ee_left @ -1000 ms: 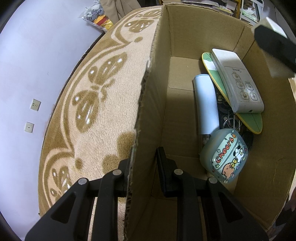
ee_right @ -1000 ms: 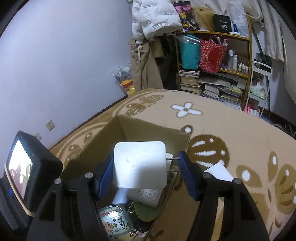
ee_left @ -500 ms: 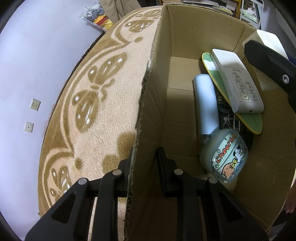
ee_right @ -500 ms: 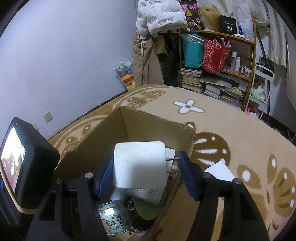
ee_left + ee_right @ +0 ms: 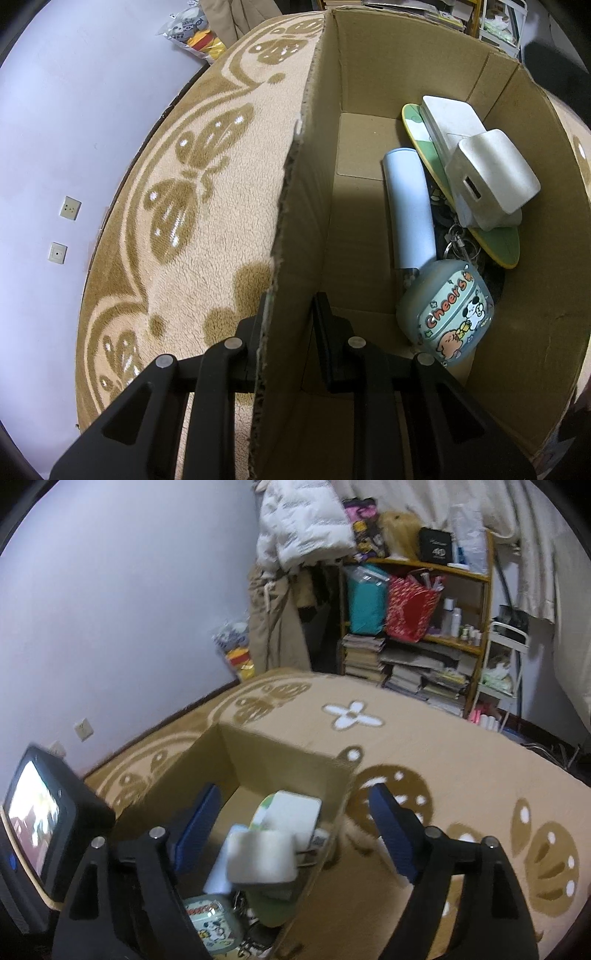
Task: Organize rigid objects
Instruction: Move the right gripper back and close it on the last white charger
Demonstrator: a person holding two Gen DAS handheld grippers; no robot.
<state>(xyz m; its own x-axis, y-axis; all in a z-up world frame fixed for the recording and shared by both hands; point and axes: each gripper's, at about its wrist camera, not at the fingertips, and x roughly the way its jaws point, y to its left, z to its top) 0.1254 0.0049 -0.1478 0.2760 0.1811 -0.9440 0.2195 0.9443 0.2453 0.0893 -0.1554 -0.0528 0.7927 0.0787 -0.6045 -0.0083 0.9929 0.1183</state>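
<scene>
Your right gripper (image 5: 295, 834) now stands wide open and empty above the cardboard box (image 5: 369, 74); half a second ago it clamped the white charger block (image 5: 491, 177). That charger is now out of your grip and inside the box, lying tilted on top of the white remote (image 5: 450, 122), at the box's right side. The remote sits on a green oval board (image 5: 498, 243). Left of them lies a pale blue cylinder (image 5: 406, 206), and near it the cartoon-print case (image 5: 450, 317) with key rings (image 5: 458, 236) between. Those items look unmoved from earlier.

Your left gripper (image 5: 290, 321) is still closed on the box's left wall, one finger outside over the patterned rug (image 5: 192, 206), one inside. Same hold as before.

The right wrist view is motion-blurred; the shelf (image 5: 424, 627) shows far behind.
</scene>
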